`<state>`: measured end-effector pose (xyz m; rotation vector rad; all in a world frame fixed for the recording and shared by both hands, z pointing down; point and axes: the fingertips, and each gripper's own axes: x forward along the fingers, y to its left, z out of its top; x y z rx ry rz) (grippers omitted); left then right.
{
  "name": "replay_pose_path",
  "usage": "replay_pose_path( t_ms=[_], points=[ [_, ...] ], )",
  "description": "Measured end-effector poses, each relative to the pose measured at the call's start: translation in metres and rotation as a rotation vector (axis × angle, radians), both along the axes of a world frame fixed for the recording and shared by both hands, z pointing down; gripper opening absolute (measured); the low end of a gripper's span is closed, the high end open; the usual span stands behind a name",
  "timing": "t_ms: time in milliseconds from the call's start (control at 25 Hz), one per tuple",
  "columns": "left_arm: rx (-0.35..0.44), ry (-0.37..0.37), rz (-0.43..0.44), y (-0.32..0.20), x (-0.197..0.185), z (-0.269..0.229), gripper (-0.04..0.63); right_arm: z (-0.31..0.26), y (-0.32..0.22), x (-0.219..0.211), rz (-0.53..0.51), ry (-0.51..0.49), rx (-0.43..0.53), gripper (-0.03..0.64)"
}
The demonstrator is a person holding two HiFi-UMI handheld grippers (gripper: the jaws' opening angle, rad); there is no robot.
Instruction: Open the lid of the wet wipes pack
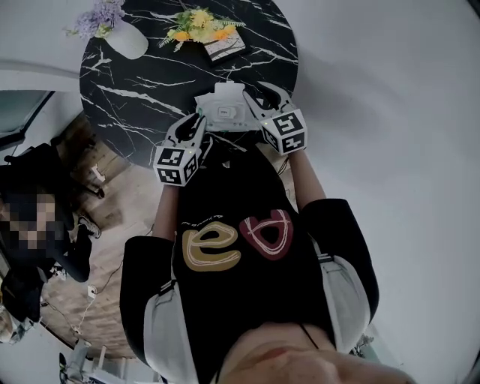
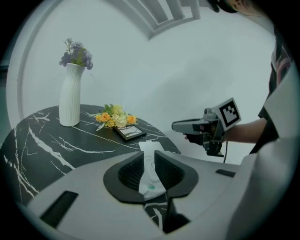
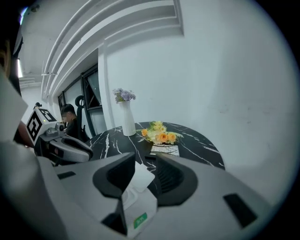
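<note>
Left claw [image 2: 147,158] we see clamped on white soft wet wipes pack [image 1: 221,111] at near edge of round black marble worktop [image 1: 150,82]; right claw [image 3: 141,165] gapes wide around raised white lid flap [image 3: 139,178], not pressing

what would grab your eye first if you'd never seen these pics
The white wipes pack at the near edge of the black marble table stands out, a flap raised, with the left tool gripping it and the right tool open around it. Across the table stand a white vase of purple flowers and a yellow bunch.
</note>
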<state>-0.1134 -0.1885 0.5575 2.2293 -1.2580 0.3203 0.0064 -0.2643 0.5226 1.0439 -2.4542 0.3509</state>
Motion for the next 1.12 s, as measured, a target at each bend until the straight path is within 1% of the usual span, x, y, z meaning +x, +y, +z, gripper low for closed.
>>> replay_pose_path(
  t_ms=[280,440,560,720,1000,1120],
  points=[
    [0.085,0.014,0.018,0.007,0.008,-0.026,0.069,-0.003,0.039,0.008,0.11,-0.043,0.024,0.137],
    [0.106,0.018,0.031,0.017,0.011,-0.03,0.06,-0.001,0.058,0.01,0.163,-0.051,0.041,0.137],
    [0.119,0.019,0.035,0.024,0.012,-0.032,0.055,-0.002,0.068,0.009,0.176,-0.05,0.053,0.134],
    [0.138,0.019,0.026,0.028,0.009,-0.036,0.051,-0.004,0.076,0.005,0.183,-0.051,0.067,0.103],
    [0.158,0.015,0.024,0.035,0.005,-0.038,0.044,-0.006,0.086,-0.002,0.185,-0.048,0.094,0.03],
    [0.165,0.013,0.022,0.037,0.004,-0.041,0.043,-0.01,0.089,-0.007,0.178,-0.065,0.105,0.011]
  ],
)
